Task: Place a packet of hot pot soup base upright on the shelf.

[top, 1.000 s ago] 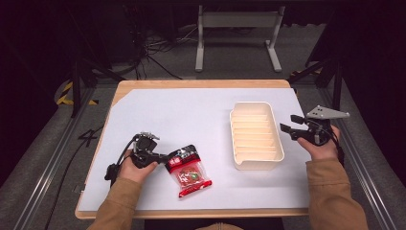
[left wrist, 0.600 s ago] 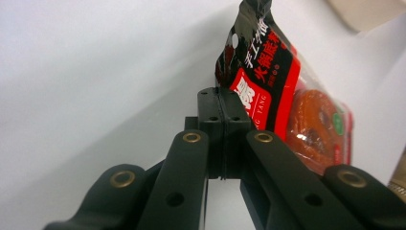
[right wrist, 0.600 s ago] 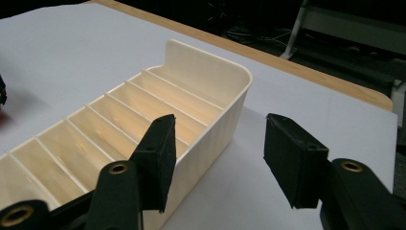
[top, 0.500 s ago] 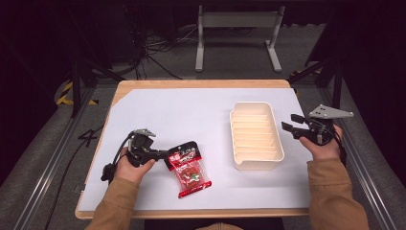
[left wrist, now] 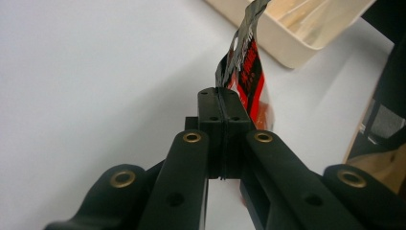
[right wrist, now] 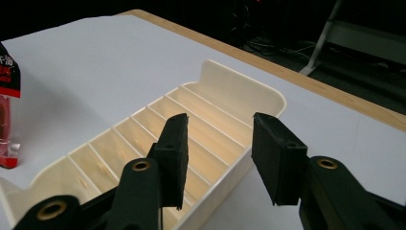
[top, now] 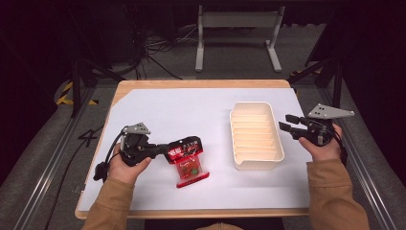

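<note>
Just one packet (top: 186,155), one tray (top: 255,135).

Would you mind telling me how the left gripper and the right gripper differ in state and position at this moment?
The left gripper is shut on the red snack packet, gripping its dark top edge; the right gripper is open and holds nothing. The left gripper sits over the white table cover at the packet, while the right gripper is beside the cream divided tray. Both have black jaws and are hand-held.
</note>
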Available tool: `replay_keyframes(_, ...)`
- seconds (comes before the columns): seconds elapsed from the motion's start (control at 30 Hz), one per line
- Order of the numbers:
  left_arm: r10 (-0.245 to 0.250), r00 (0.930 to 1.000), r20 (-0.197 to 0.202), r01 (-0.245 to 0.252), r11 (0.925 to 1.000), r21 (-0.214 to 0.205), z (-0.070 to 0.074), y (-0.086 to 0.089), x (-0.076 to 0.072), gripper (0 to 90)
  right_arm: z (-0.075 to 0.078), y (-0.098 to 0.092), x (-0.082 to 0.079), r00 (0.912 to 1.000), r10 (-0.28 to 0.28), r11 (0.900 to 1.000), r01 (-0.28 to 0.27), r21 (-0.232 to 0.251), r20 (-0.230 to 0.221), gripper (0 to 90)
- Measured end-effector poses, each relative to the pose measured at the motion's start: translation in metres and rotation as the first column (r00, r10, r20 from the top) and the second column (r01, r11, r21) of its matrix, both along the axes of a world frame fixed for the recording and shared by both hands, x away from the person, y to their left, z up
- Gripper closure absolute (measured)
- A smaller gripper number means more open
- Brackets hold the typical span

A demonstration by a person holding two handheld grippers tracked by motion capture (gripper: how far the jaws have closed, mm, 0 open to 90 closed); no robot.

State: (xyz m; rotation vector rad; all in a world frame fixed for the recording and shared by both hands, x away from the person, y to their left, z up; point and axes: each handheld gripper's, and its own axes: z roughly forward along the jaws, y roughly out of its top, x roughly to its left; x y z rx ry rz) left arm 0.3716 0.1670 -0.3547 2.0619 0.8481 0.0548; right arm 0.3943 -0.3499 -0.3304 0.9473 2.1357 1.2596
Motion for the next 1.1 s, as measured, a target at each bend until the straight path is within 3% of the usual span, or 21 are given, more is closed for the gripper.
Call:
replay_keyframes(0.3,-0.069,0.9947,0.076,0.07,0.9975,-0.006,0.024,-0.002,-0.013,90.0,0.013,0.011,-0.011,0.9979,0.059,0.9983,-0.058,-0.009,0.028,58.6)
replay_keyframes(0.5,-0.072,0.9879,0.137,0.07,0.9974,0.016,0.038,-0.003,-0.02,90.0,0.021,0.027,-0.019,0.993,0.111,0.9938,-0.111,-0.013,0.041,58.2)
replay_keyframes(0.67,-0.069,0.9879,0.139,0.069,0.9976,0.003,0.041,-0.002,-0.022,90.0,0.027,0.042,-0.022,0.985,0.166,0.9862,-0.165,-0.01,0.047,57.9)
replay_keyframes(0.73,-0.089,0.9864,0.138,0.092,0.9957,-0.01,0.043,-0.004,-0.022,90.0,0.031,0.057,-0.025,0.9742,0.221,0.9753,-0.22,-0.014,0.046,57.3)
replay_keyframes(0.8,-0.096,0.9856,0.139,0.099,0.995,-0.013,0.043,-0.006,-0.023,90.0,0.032,0.061,-0.026,0.9709,0.235,0.972,-0.235,-0.015,0.046,57.0)
replay_keyframes(0.87,-0.112,0.9833,0.144,0.115,0.9933,-0.013,0.045,-0.009,-0.025,90.0,0.036,0.074,-0.029,0.9605,0.274,0.9617,-0.273,-0.024,0.049,56.2)
replay_keyframes(0.9,-0.119,0.9805,0.157,0.122,0.9925,-0.01,0.047,-0.012,-0.027,90.0,0.039,0.086,-0.031,0.9481,0.314,0.9493,-0.312,-0.037,0.051,55.6)
replay_keyframes(0.97,-0.125,0.9794,0.159,0.128,0.9918,-0.01,0.048,-0.013,-0.027,90.0,0.04,0.091,-0.032,0.9436,0.327,0.9447,-0.325,-0.047,0.052,55.3)
replay_keyframes(1.03,-0.13,0.9778,0.165,0.133,0.9911,-0.01,0.05,-0.016,-0.029,90.0,0.043,0.103,-0.034,0.9305,0.363,0.9311,-0.36,-0.058,0.049,54.8)
replay_keyframes(1.07,-0.131,0.9774,0.166,0.135,0.9909,-0.011,0.05,-0.016,-0.029,90.0,0.046,0.114,-0.035,0.916,0.398,0.9161,-0.395,-0.069,0.047,54.6)
replay_keyframes(1.1,-0.134,0.9755,0.174,0.138,0.9905,-0.008,0.051,-0.018,-0.029,90.0,0.047,0.12,-0.035,0.9082,0.416,0.9081,-0.412,-0.072,0.045,54.5)
